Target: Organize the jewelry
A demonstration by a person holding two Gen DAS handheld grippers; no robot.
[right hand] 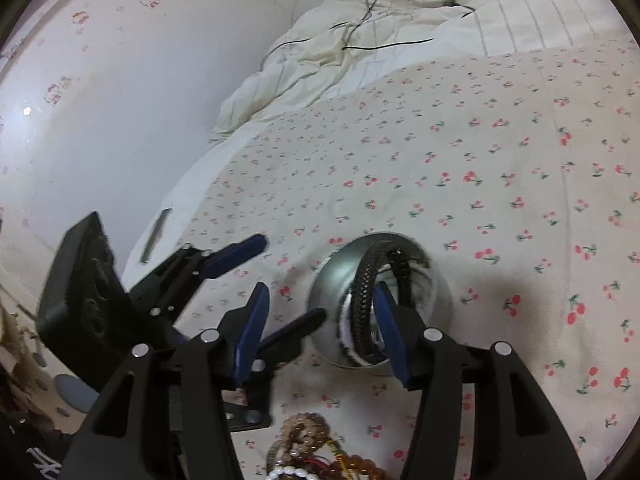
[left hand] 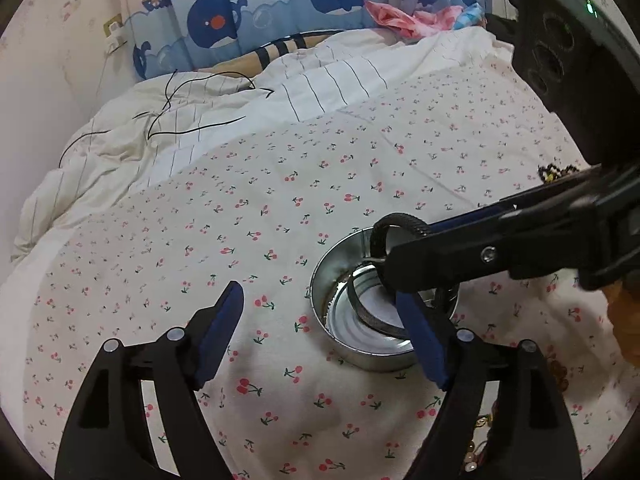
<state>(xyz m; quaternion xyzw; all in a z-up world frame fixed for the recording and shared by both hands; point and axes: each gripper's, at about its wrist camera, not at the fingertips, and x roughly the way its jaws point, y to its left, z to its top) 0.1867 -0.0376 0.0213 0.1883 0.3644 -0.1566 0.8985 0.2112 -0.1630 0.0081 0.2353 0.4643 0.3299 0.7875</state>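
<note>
A round metal tin (left hand: 340, 344) (right hand: 332, 280) sits on the cherry-print bedsheet (left hand: 280, 200). A black braided bracelet (right hand: 362, 280) (left hand: 400, 219) stands on edge inside it, with a second dark ring (right hand: 404, 272) behind. My right gripper (right hand: 320, 292) (left hand: 394, 248) hangs over the tin, open; the bracelet leans by its right finger, unpinched. My left gripper (left hand: 318, 300) (right hand: 286, 280) is open wide with nothing between its fingers. One of its fingers (right hand: 312, 318) is at the tin's wall; I cannot tell whether it touches. Beaded jewelry (right hand: 312, 448) (left hand: 480, 432) is piled close in front.
A crumpled white quilt (left hand: 160, 140) with a thin black cable (left hand: 192, 128) lies at the back of the bed. The wall (right hand: 100, 100) runs along the bed's left edge. Whale-print padding (left hand: 224, 20) lines the far end. Another beaded piece (left hand: 554, 172) lies to the right.
</note>
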